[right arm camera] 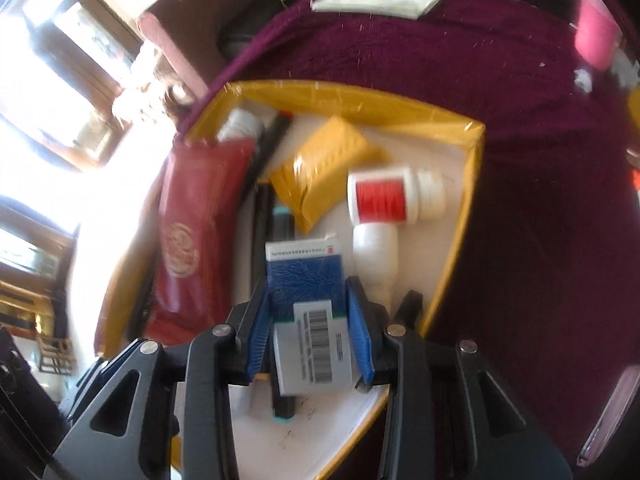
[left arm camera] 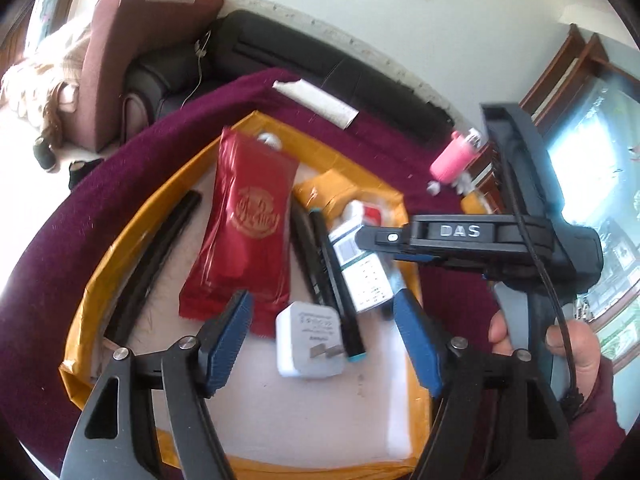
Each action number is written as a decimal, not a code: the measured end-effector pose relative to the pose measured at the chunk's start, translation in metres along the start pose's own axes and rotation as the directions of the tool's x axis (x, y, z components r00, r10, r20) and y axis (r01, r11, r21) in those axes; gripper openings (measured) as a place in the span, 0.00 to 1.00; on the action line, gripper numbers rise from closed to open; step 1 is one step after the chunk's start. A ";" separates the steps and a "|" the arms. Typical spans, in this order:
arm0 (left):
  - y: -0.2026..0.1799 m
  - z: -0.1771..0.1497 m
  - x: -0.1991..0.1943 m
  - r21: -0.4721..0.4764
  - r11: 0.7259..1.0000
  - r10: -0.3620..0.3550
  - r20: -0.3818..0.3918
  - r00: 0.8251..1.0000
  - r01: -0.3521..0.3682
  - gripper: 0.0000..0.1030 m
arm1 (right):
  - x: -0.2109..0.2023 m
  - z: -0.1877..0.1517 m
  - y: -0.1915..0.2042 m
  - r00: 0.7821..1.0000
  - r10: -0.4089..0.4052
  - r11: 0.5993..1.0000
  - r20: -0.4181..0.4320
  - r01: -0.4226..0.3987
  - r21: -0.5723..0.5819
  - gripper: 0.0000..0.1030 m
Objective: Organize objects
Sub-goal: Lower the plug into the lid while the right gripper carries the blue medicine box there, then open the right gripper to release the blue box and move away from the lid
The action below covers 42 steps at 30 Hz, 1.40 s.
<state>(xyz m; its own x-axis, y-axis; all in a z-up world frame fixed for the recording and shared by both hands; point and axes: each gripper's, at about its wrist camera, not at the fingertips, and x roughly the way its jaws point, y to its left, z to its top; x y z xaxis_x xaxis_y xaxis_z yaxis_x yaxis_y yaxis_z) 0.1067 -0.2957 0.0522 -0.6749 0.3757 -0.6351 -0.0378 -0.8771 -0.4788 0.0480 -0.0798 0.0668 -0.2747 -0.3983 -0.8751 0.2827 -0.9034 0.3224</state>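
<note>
Your right gripper (right arm camera: 308, 330) pinches the blue-white box (right arm camera: 306, 280) over the yellow tray (right arm camera: 352, 98); left gripper (left arm camera: 324, 340) is spread, nothing betw. pads, above 1 white charger (left arm camera: 308, 338). Tray also holds 1 red pouch (left arm camera: 248, 232), 2 white bottles (right arm camera: 394, 196).

A fuzzy, matt maroon cloth (left arm camera: 360, 136) is spread over the desk. The tray (right arm camera: 472, 184) is edged in glossy yellow tape. The red pouch (left arm camera: 248, 228) is shiny foil; the white charger (left arm camera: 308, 336) is smooth plastic.
</note>
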 end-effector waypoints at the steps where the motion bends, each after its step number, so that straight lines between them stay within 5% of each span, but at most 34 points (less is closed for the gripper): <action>1: -0.001 0.001 -0.001 -0.002 1.000 -0.002 0.005 1.000 0.002 0.69 | -0.009 -0.002 -0.001 1.000 -0.001 1.000 0.028 0.001 -0.001 0.37; 8: -0.020 -0.003 -0.005 0.021 1.000 -0.012 0.005 1.000 0.012 0.70 | -0.087 -0.032 -0.039 0.976 -0.004 1.000 0.219 -0.001 0.020 0.43; 12: -0.051 -0.008 -0.008 0.100 0.991 -0.084 0.000 0.996 0.084 0.72 | -0.142 -0.062 -0.080 0.931 -0.151 0.988 0.332 0.139 0.060 0.49; 13: -0.060 -0.009 -0.007 0.124 0.986 -0.110 -0.006 0.994 0.110 0.75 | -0.149 -0.068 -0.096 0.912 -0.209 0.978 0.352 0.187 0.096 0.58; 14: -0.069 -0.011 -0.006 0.143 0.980 -0.136 -0.015 0.991 0.137 0.77 | -0.158 -0.077 -0.113 0.897 -0.256 0.966 0.360 0.223 0.131 0.66; 17: -0.101 -0.017 0.008 0.177 0.961 -0.201 -0.085 0.976 0.213 0.78 | -0.176 -0.109 -0.167 0.868 -0.378 0.917 0.322 0.304 0.258 0.68; 21: -0.129 -0.026 0.025 0.192 0.951 -0.216 -0.157 0.964 0.244 0.78 | -0.176 -0.133 -0.244 0.896 -0.368 0.868 0.250 0.234 0.438 0.68; 26: -0.142 -0.031 0.029 0.188 0.957 -0.193 -0.162 0.968 0.222 0.78 | -0.140 -0.138 -0.292 0.949 -0.207 0.832 0.236 0.044 0.554 0.67; 30: -0.144 -0.029 0.026 0.198 0.965 -0.147 -0.139 0.979 0.173 0.78 | -0.097 -0.109 -0.263 0.972 -0.032 0.867 0.233 -0.088 0.490 0.69; 32: -0.145 -0.030 0.025 0.204 0.966 -0.130 -0.142 0.981 0.157 0.78 | -0.081 -0.095 -0.233 0.959 0.156 0.892 0.239 -0.240 0.383 0.69; 33: -0.144 -0.030 0.026 0.207 0.966 -0.126 -0.143 0.982 0.154 0.78 | -0.079 -0.088 -0.219 0.952 0.187 0.903 0.242 -0.264 0.340 0.69; 37: -0.154 -0.036 0.037 0.231 0.962 -0.105 -0.176 0.979 0.145 0.78 | -0.090 -0.080 -0.203 0.953 0.077 0.944 0.293 -0.164 0.286 0.69; 42: -0.169 -0.045 0.051 0.235 0.955 -0.131 -0.218 0.967 0.183 0.78 | -0.128 -0.090 -0.242 0.925 -0.071 0.932 0.374 -0.072 0.356 0.69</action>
<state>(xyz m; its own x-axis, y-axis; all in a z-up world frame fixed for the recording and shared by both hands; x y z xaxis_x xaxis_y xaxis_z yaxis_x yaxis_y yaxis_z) 0.1117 -0.1149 0.0735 -0.4869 0.5438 -0.6835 -0.3323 -0.8391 -0.4308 0.0976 0.2040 0.0687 -0.6176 -0.3632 -0.6976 -0.0441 -0.8696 0.4918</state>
